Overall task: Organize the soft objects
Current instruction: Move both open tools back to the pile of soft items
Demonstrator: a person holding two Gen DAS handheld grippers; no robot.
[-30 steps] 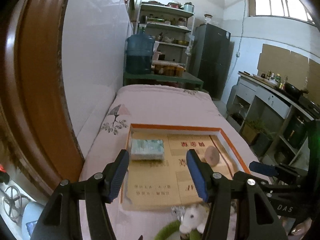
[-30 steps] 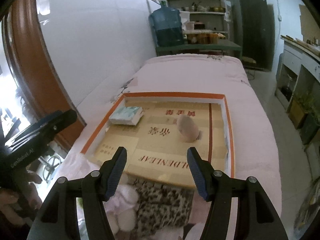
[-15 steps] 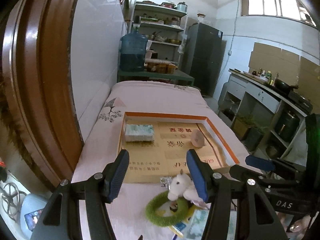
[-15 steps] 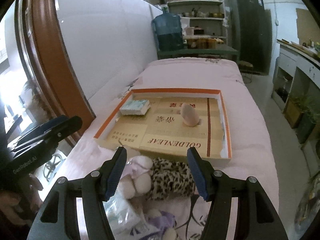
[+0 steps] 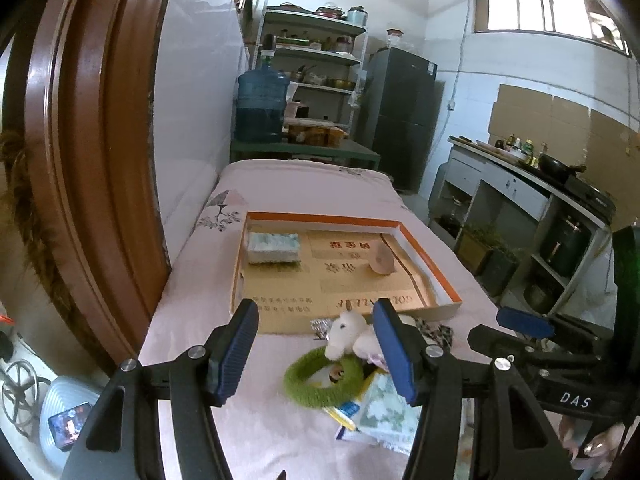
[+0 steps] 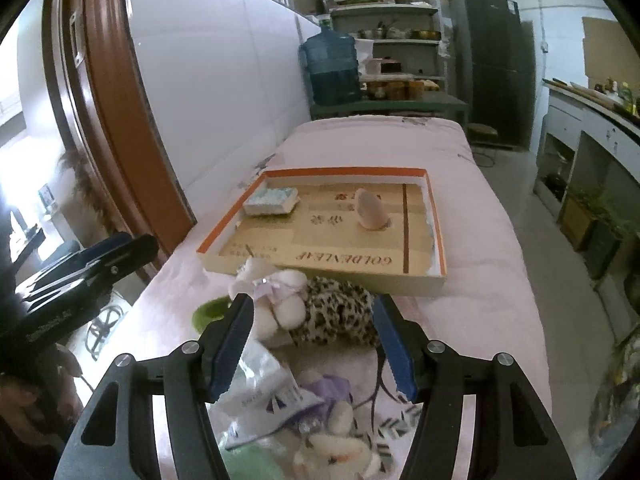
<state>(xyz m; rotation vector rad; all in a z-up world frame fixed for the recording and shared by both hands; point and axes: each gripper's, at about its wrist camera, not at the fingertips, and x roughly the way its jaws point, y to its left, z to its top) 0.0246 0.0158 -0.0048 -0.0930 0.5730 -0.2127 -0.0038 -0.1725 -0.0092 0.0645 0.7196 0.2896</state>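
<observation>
**Soft objects back in view as both grippers pull away from the tray**

Soft objects fill my lower frames now; 1 second ago I saw mostly the tray (image 6: 437, 236). I have drawn both grippers back, so the pile is within reach and I judge the next pick can start.

My left gripper (image 5: 316, 354) is spread wide with nothing in it, and my right gripper (image 6: 314, 346) is equally wide and empty.

2 items already lie in the tray: a tissue pack (image 6: 272, 201) and a pinkish lump (image 6: 371, 211), well apart. On the pink bedsheet (image 6: 480, 248), just beside the tray's near wall, sit a white plush toy (image 6: 272, 292), a leopard-print piece (image 6: 340, 310) and a green fuzzy ring (image 5: 322, 376). Nearer me lie crumpled packets (image 6: 264, 390) and what may be another small plush, blurred.
</observation>
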